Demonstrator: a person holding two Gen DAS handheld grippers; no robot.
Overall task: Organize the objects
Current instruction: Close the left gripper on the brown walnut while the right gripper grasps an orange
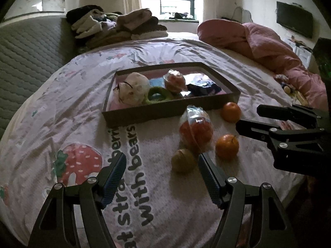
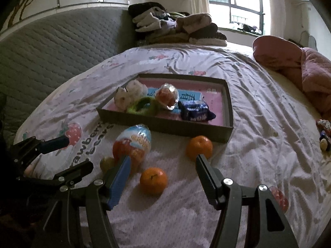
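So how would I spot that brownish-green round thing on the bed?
Find the shallow brown cardboard tray on the strawberry-print bedspread. In front of it lie two oranges and a wrapped egg-shaped toy. The dull brownish-green ball beside that toy is the only one not orange.

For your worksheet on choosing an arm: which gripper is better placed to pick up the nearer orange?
Probably the right gripper: it is open, with the nearer orange lying between its fingers. The left gripper points nearer the walnut.
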